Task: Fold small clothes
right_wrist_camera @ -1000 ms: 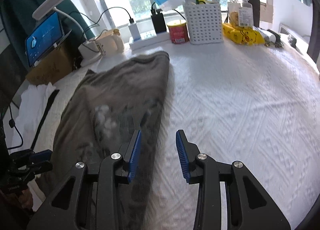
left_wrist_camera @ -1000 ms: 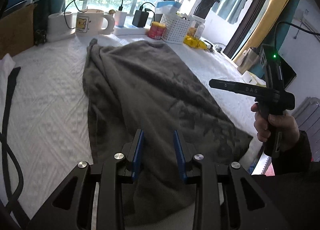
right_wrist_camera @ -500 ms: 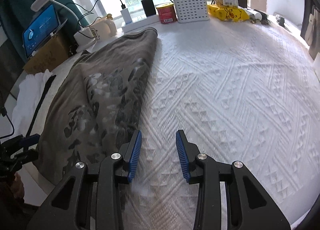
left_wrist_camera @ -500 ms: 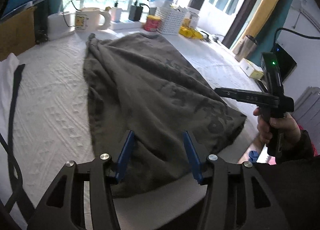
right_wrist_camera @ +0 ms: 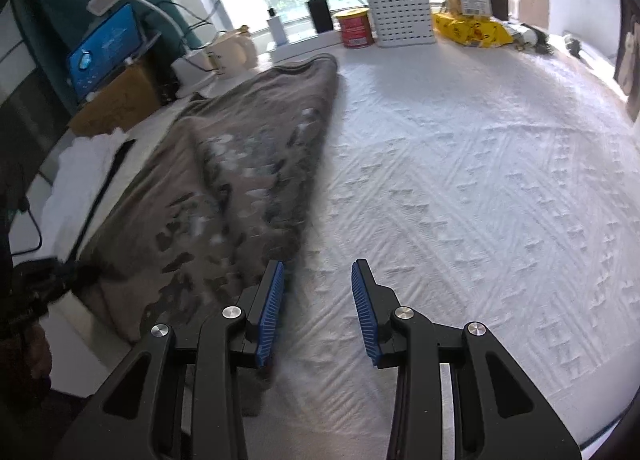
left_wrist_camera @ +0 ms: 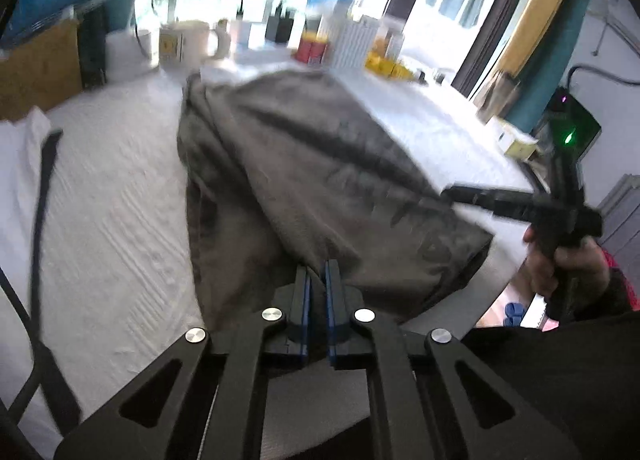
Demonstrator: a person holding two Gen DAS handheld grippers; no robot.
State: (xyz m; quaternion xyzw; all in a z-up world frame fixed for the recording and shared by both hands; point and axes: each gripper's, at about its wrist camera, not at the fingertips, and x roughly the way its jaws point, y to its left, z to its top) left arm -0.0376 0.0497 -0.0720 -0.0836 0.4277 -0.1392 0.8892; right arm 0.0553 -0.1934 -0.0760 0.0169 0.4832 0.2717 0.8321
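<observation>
Garment grey-brown, rumpled, dark-patterned, lengthwise-folded.

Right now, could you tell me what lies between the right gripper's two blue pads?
Only bare white bedspread, as the right wrist view shows; the grey garment lies beside the left pad.

Left gripper jaws go from wide apart to pinched on the near hem of the grey garment. That edge now lifts off the white bedspread, cloth tenting up toward the pads. Right gripper shifts sideways, now straddling the garment's right edge over the bedspread.
</observation>
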